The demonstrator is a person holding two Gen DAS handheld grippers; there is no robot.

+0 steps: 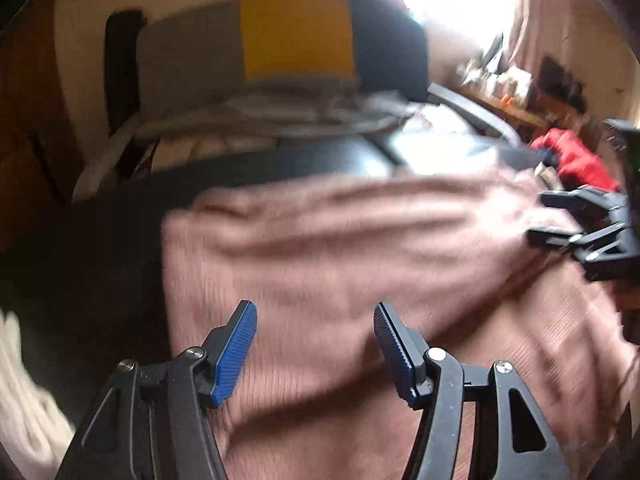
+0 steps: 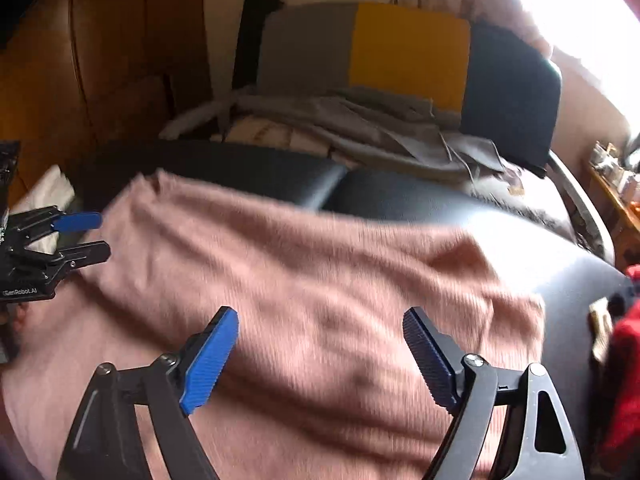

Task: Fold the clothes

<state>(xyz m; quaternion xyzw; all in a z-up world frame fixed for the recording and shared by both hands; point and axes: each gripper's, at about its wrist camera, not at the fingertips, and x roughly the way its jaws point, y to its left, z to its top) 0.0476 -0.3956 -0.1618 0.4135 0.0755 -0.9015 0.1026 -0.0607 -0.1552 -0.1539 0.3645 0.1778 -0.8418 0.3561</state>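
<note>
A pink knit garment (image 2: 320, 300) lies spread over the black seat (image 2: 420, 200), its far edge falling short of the seat's back edge, where a strip of bare black cushion shows. Its right edge stops short of the seat's right edge. The cloth is rumpled in long soft folds and blurred.

The left gripper (image 1: 315, 316) hovers over the garment near its left edge, jaws wide apart, nothing between the blue pads (image 1: 236, 352). The right gripper (image 2: 320, 320) hangs over the cloth nearer its right side, jaws wide as well and empty. Whether either pad brushes the cloth I cannot tell.

At the seat's back edge lies a heap of grey cloth (image 2: 360, 128), before a grey, yellow and navy cushion (image 2: 408, 52). A red cloth (image 1: 576, 160) sits off the right edge
</note>
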